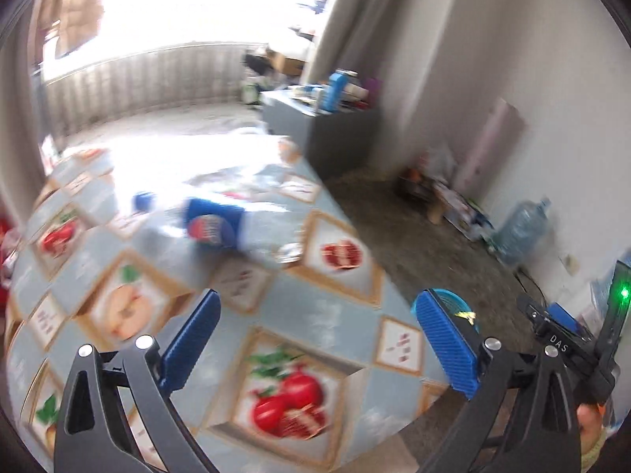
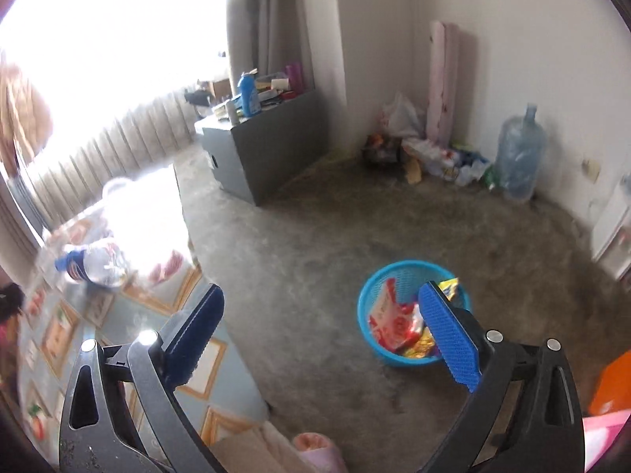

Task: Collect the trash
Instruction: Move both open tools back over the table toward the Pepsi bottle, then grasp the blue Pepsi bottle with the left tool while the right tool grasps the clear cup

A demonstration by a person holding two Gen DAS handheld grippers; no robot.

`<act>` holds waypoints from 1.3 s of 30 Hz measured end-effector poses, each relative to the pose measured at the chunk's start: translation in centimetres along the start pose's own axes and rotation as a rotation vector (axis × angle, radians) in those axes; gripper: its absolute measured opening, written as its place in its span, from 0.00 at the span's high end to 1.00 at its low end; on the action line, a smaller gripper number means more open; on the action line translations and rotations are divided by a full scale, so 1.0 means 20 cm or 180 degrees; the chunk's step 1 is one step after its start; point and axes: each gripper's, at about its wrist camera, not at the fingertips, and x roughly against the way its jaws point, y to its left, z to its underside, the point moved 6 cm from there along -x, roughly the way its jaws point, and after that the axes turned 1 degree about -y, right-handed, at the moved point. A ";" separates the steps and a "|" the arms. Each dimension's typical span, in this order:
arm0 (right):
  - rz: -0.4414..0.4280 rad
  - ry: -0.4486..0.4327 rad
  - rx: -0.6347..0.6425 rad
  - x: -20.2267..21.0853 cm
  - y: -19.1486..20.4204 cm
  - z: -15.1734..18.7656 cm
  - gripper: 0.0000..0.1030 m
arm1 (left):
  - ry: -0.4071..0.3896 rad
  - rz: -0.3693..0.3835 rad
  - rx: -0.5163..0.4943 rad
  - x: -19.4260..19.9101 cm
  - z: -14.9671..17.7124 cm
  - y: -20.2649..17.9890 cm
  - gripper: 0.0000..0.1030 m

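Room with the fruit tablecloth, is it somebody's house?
Probably yes, a lived-in room at home. A table wears a fruit-print cloth with a plastic bottle lying on it, a blue basket of wrappers sits on the bare floor, and a big water jug stands by the wall.

Daylight is flooding in from the window and blowing out both fisheye views.

The window is burning to pure white in the upper left of each view, and its glare is washing over the far end of the table and bleaching the patterned cloth. The plastic bottle is smearing with motion blur in the left wrist view, as are the fruit prints around it; the right wrist view is staying sharper at the blue basket. Straight lines are bowing near the rims, and dark vignetting is closing in on the corners.
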 end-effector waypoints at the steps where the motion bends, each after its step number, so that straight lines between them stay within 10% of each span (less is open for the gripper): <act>1: 0.0032 -0.0005 0.0068 0.01 0.03 0.00 0.08 | -0.0022 -0.0044 0.0083 0.03 0.01 0.05 0.05; 7: 0.0135 -0.0304 0.0606 0.15 0.19 0.01 0.08 | -0.0112 -0.0358 0.0421 0.20 0.05 0.25 0.05; 14: -0.0626 -0.0358 0.0660 0.24 0.37 -0.01 0.08 | -0.0298 -0.0719 0.0560 0.32 0.08 0.43 0.05; 23: -0.1095 -0.0435 0.0633 0.24 0.56 -0.17 0.08 | -0.0344 -0.0219 0.0746 0.19 -0.02 0.50 0.05; 31: -0.1815 0.0056 0.0481 -0.06 0.83 -0.34 0.17 | -0.0095 0.0234 0.0915 -0.18 -0.17 0.50 0.06; 39: -0.2227 0.1178 0.0043 -0.65 1.14 -0.20 0.60 | 0.0280 0.0321 0.1064 -0.61 -0.20 0.53 0.06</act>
